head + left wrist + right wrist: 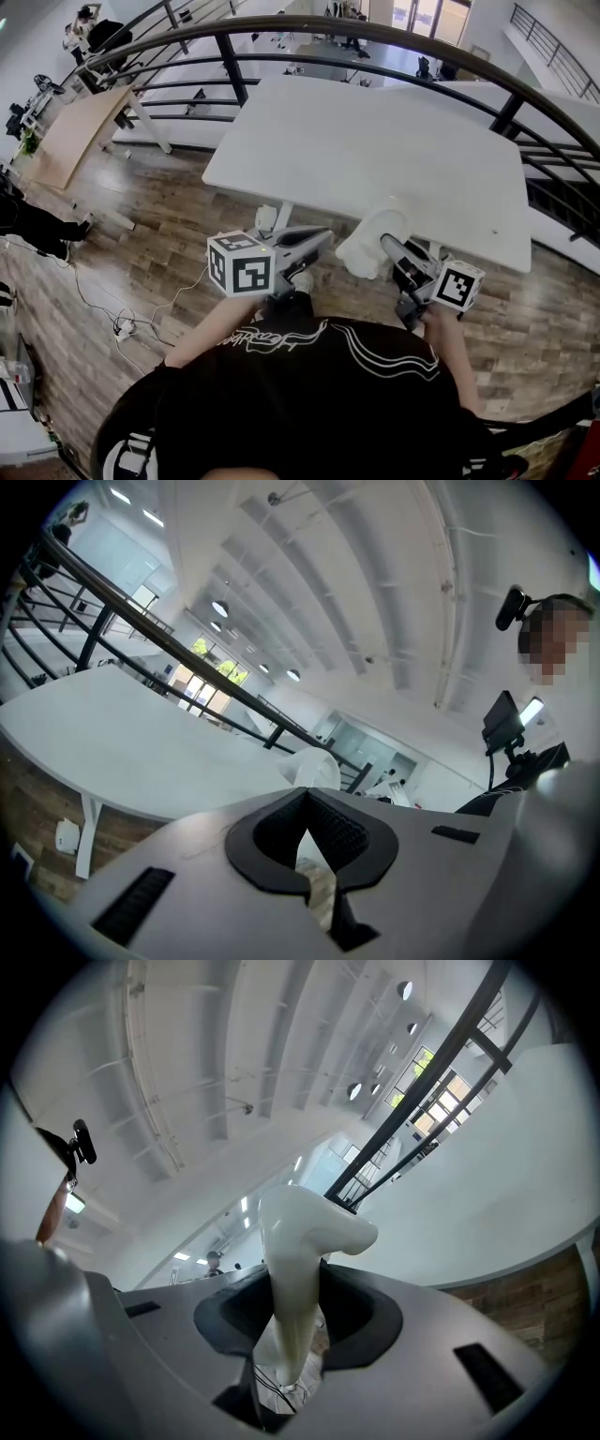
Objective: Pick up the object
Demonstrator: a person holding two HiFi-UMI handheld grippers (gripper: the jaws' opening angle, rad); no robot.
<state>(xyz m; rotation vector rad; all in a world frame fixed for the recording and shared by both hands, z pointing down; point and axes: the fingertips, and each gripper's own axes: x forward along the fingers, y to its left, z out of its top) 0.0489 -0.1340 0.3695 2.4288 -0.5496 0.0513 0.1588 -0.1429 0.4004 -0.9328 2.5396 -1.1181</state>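
The object is a smooth white curved piece (302, 1241) with a bulbous head and a narrowing stem. My right gripper (295, 1314) is shut on its stem, and the head sticks out beyond the jaws. In the head view the white object (373, 242) hangs at the near edge of the white table (375, 150), with the right gripper (392, 247) just behind it. My left gripper (322, 236) is held level to the left of it, a little apart. Its jaws meet at the tips in the left gripper view (305, 803) with nothing between them, and the white object (315, 766) shows beyond.
A dark curved railing (281, 37) arcs behind the table. Wooden floor (141, 225) lies under and around it, with cables and a power strip (124, 328) at the left. A wooden desk (75, 131) stands far left. The person's black shirt (309, 394) fills the lower head view.
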